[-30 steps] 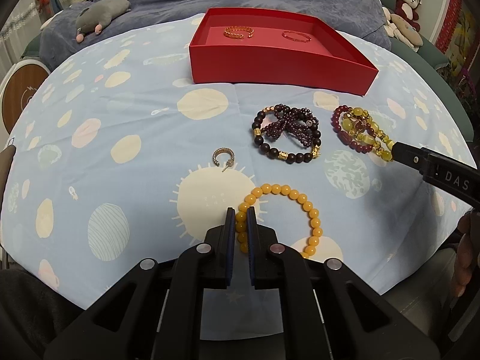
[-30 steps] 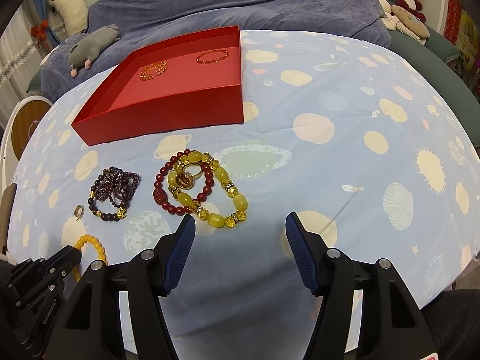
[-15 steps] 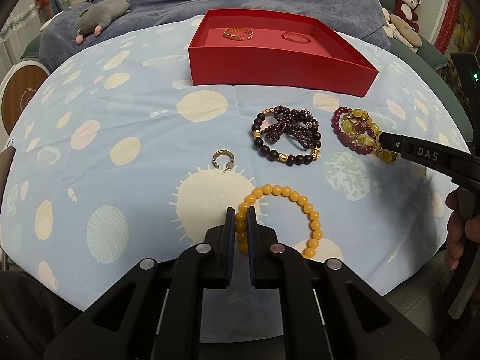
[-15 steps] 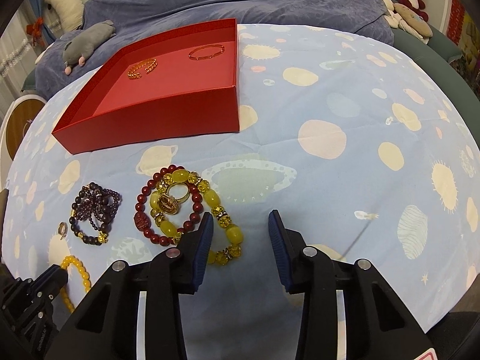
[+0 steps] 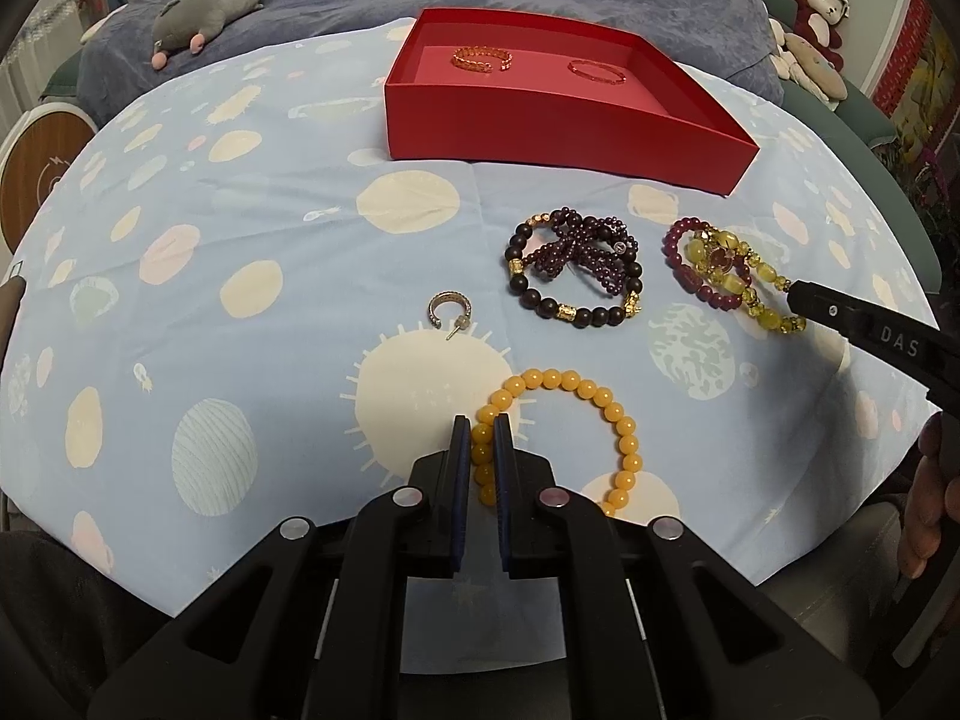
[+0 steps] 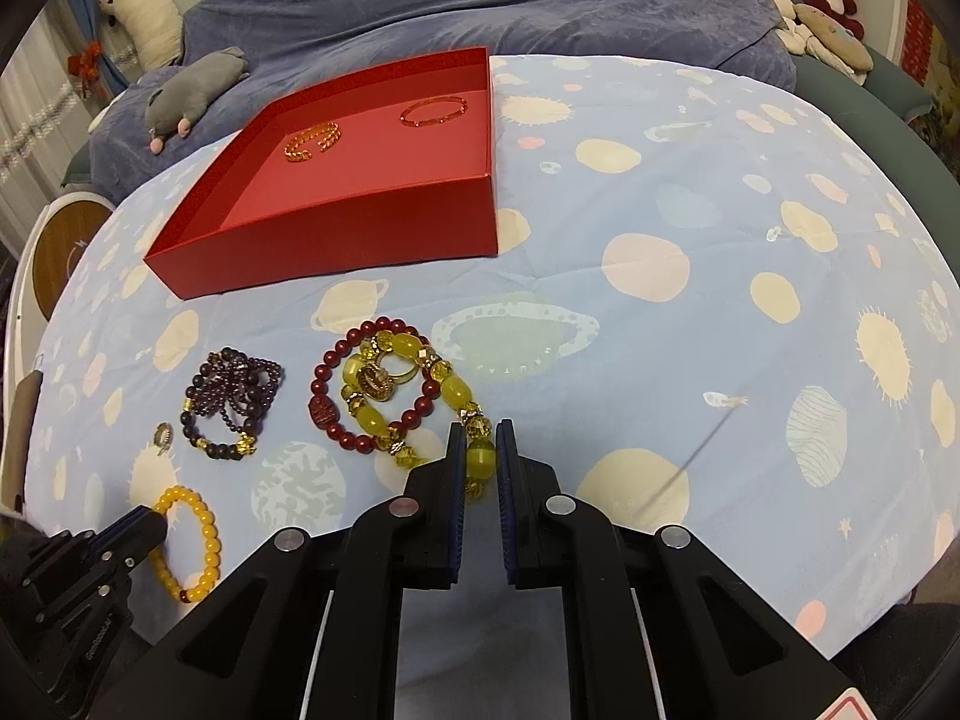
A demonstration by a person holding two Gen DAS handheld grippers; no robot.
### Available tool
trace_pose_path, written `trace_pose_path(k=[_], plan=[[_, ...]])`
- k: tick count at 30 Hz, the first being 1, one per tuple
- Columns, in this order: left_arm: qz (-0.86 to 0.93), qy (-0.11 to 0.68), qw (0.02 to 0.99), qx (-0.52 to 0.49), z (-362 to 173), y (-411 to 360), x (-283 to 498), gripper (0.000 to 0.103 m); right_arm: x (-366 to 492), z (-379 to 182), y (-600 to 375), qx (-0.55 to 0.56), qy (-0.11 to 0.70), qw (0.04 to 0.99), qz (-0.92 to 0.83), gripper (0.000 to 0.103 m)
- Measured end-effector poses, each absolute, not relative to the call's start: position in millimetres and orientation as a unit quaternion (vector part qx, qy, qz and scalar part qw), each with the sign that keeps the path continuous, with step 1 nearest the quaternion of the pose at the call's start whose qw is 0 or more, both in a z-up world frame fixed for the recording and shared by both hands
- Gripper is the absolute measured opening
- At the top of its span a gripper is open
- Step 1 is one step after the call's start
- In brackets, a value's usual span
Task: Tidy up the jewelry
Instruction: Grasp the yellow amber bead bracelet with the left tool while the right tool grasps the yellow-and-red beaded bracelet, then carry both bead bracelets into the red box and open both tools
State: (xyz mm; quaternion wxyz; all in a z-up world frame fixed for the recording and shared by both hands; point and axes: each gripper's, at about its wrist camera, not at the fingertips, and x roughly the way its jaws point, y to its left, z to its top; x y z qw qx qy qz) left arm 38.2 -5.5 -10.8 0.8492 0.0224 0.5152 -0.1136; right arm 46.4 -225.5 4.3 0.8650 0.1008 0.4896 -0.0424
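My left gripper (image 5: 480, 423) is shut on the orange bead bracelet (image 5: 576, 390), which lies on the cloth. My right gripper (image 6: 480, 429) is shut on the yellow bead bracelet (image 6: 414, 402), which lies tangled with a red bead bracelet (image 6: 330, 378) and a gold ring (image 6: 375, 384). A dark purple bracelet bundle (image 5: 576, 267) and a small hoop earring (image 5: 447, 309) lie between them. The red tray (image 5: 558, 138) at the back holds a gold chain bracelet (image 5: 483, 58) and a thin red bangle (image 5: 597, 70).
The table has a light blue planet-print cloth (image 5: 240, 228). Behind it is a blue-covered bed with a grey plush mouse (image 5: 201, 3) and plush toys (image 5: 819, 12) at the far right. A round wooden stool (image 5: 36, 180) stands at the left.
My right gripper has moved forward and left to the yellow bracelet and its jaws have closed on it. My left gripper has stayed shut on the orange bracelet.
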Motion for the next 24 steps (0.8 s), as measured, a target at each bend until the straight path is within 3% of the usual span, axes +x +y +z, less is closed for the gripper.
trace_pose_path(k=[12,24], plan=[[-0.122,0.512,0.85,0.007,14.6,-1.0,38.2,0.007,29.1,57.4,-228.2,0.139,0.456,0.879,-0.012,0.009],[-0.161,0.483,0.861,0.011,77.4,-17.0,68.9,0.007,49.4,117.6,-225.7,0.136,0.419,0.898,0.022,0.009]])
